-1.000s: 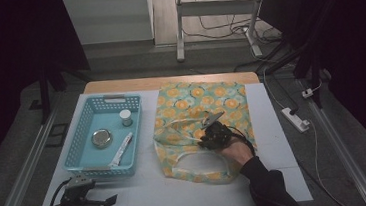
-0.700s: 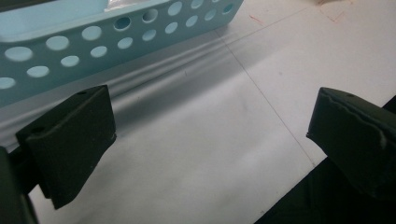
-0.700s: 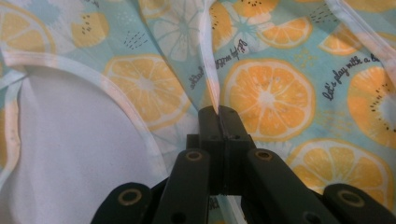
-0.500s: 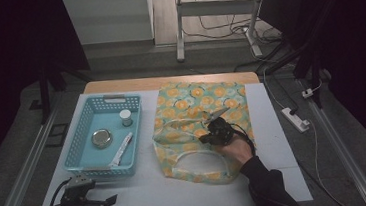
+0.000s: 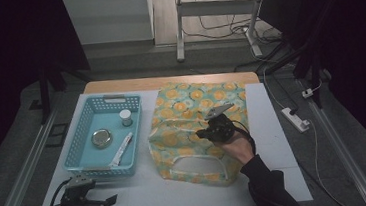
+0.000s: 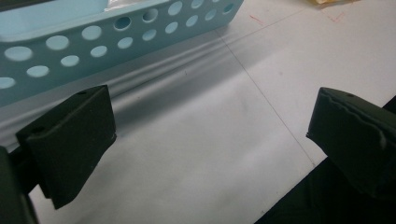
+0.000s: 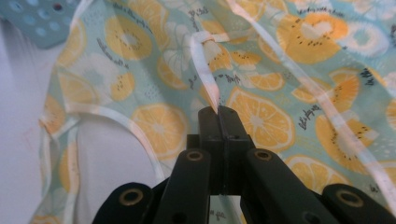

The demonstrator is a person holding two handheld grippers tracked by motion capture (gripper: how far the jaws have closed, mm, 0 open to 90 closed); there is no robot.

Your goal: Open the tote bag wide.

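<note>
jaws of your right gripper (image 7: 219, 112) are pressed together on a pale strap of the fruit-print bag (image 5: 188, 127), pinching it at their tips so the strap rises taut to them. the bag lies flat on the white table (image 5: 274, 140), right of the blue basket (image 5: 88, 159), its open handle end nearest you. your right hand (image 5: 235, 146) sits over the bag's middle. in the basket lie a round metal tin (image 5: 101, 137), a small white-capped jar (image 5: 126, 117) and a white tube (image 5: 123, 148). your left gripper (image 5: 110, 201) rests at the table's near left corner, jaws wide apart over bare tabletop just beside the basket's wall.
</note>
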